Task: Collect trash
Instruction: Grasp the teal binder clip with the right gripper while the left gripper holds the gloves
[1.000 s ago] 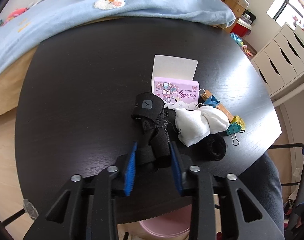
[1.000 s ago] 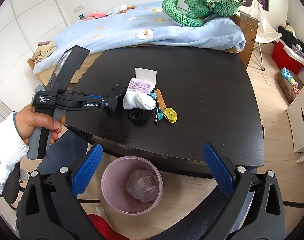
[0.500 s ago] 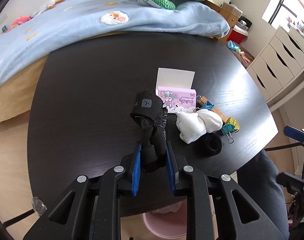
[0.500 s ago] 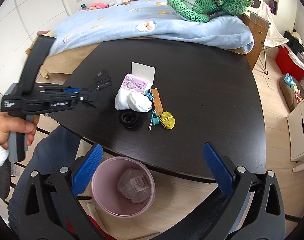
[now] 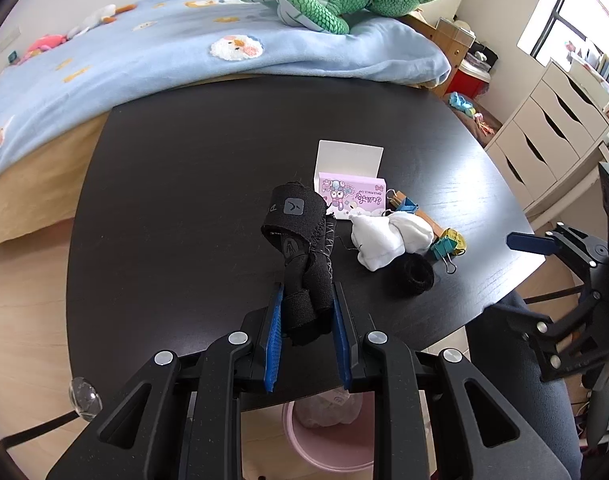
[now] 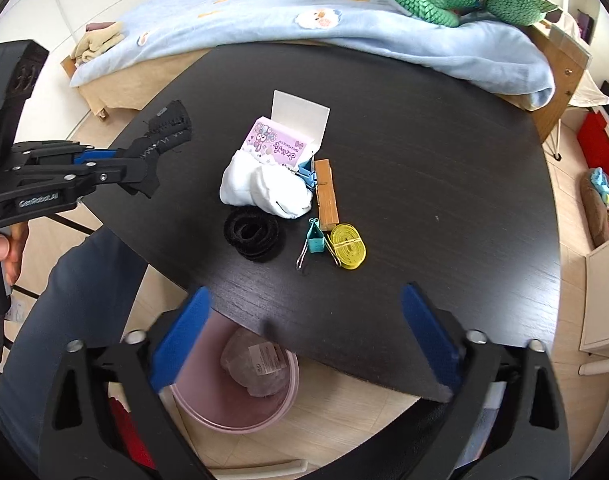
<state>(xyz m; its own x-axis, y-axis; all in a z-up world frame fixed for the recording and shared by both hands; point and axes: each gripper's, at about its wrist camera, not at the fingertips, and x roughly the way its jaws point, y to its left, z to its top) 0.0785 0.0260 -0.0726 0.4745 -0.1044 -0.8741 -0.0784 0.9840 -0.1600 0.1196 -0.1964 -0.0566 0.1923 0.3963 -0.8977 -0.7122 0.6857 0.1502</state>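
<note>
Currently, left gripper: clamping a black fabric strap between its blue pads, holding it lifted above the dark wood-grain desk. Right gripper: hovering at the desk's near edge, fingers standing wide apart, gripping nothing. Pink bin: sitting on the floor, partly hidden under the desk edge, a crumpled clear wrapper lying inside. On the desk: white cloth, looped black hair ties, pink box.
</note>
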